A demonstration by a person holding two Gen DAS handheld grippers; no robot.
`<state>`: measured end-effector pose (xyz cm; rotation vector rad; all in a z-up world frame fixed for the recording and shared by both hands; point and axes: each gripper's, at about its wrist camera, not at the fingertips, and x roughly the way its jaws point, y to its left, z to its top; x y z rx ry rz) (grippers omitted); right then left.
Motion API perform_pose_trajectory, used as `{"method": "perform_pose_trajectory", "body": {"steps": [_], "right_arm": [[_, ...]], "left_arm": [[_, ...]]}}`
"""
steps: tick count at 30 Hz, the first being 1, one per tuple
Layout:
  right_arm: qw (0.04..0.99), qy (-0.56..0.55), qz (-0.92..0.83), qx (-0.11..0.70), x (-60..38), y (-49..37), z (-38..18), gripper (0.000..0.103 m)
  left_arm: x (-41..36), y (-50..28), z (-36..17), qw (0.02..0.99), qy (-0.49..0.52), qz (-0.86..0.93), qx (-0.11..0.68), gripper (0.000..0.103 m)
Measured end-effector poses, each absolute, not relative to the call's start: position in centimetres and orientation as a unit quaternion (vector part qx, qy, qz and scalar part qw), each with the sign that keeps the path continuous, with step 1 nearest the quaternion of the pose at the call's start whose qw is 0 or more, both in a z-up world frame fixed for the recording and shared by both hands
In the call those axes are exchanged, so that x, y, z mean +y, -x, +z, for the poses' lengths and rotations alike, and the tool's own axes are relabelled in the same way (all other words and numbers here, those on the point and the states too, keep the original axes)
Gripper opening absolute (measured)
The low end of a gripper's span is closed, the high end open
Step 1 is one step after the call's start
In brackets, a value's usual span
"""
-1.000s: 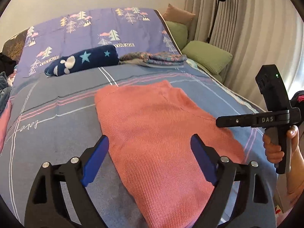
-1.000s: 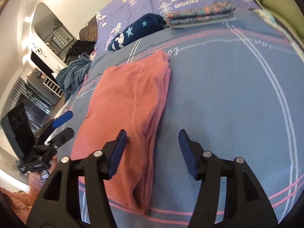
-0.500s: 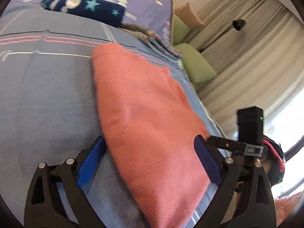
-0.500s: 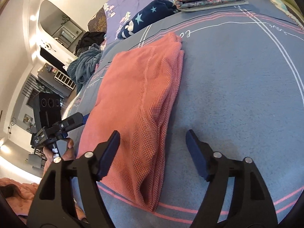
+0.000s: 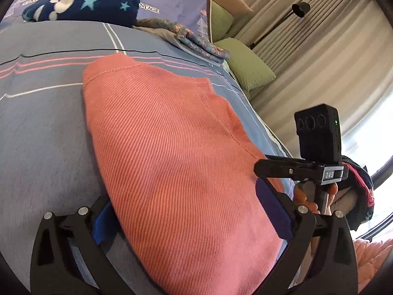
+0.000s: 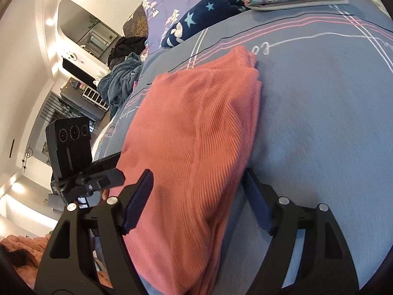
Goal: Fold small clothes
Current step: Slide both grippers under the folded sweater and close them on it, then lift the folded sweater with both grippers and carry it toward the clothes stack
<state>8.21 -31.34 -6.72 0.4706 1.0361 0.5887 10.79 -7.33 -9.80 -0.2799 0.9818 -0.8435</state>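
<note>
A salmon-pink knit garment [image 5: 172, 147] lies folded lengthwise on the grey-blue bedspread [image 5: 36, 123]; it also shows in the right wrist view [image 6: 196, 135]. My left gripper [image 5: 189, 211] is open, its jaws straddling the garment's near end, low over the bed. My right gripper [image 6: 196, 196] is open too, jaws astride the same near end from the other side. Each gripper shows in the other's view: the right one [image 5: 307, 169] and the left one [image 6: 93, 179].
A navy star-print blanket roll [image 5: 81, 7] and a folded floral stack [image 5: 186, 39] lie at the far end of the bed. Green pillows [image 5: 248, 64] sit by the curtains. A heap of blue and black clothes [image 6: 122, 73] lies at the bed's left side.
Both grippers have dropped and moved forward onto the garment's near end, from hovering above to straddling it. Both stay open. The garment has not moved.
</note>
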Motion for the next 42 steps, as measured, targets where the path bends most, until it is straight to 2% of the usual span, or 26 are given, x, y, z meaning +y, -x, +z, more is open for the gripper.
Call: {"method": "perform_pose_trajectory", "body": {"steps": [3,10,12,16,17,18,20,21,23,28,42], "right_arm": [[0.801,-0.212,0.281,0.483,-30.9,-9.2,-6.8,0.077],[0.8,-0.208,0.291,0.482,-30.4,-10.8,-6.9,0.077],[0.799,-0.212,0.295,0.48,-30.4,-11.1,-7.0,0.077],[0.801,-0.22,0.29,0.474,-30.4,-11.4,-7.1,0.074],[0.805,-0.215,0.285,0.474,-30.3,-11.5,-7.1,0.066],[0.812,-0.206,0.272,0.475,-30.2,-11.4,-7.0,0.054],[0.818,-0.198,0.257,0.475,-30.3,-11.3,-7.0,0.042],[0.818,-0.202,0.259,0.473,-30.4,-11.2,-6.9,0.037],[0.824,-0.196,0.255,0.467,-30.2,-10.7,-6.4,0.035],[0.856,-0.145,0.236,0.437,-29.2,-8.6,-3.8,0.032],[0.916,-0.101,0.203,0.33,-28.9,-1.7,3.6,0.03]], "left_arm": [[-7.4,-11.5,-9.9,0.784,0.133,-0.397,0.458,0.101],[-7.8,-12.5,-9.7,0.793,0.122,-0.389,0.454,0.092],[-7.8,-13.4,-9.8,0.791,0.127,-0.389,0.454,0.089],[-7.8,-14.8,-10.2,0.794,0.138,-0.379,0.455,0.073],[-7.7,-15.0,-10.3,0.796,0.14,-0.374,0.456,0.066],[-7.7,-15.1,-10.3,0.797,0.139,-0.369,0.457,0.063],[-7.4,-15.2,-10.4,0.802,0.14,-0.357,0.458,0.05],[-7.2,-15.1,-10.3,0.805,0.142,-0.35,0.458,0.047],[-7.1,-14.7,-10.0,0.811,0.14,-0.341,0.454,0.042],[-8.2,-12.1,-7.3,0.85,0.072,-0.327,0.406,0.038],[-8.7,-6.9,-0.5,0.885,0.038,-0.347,0.307,0.033]]}}
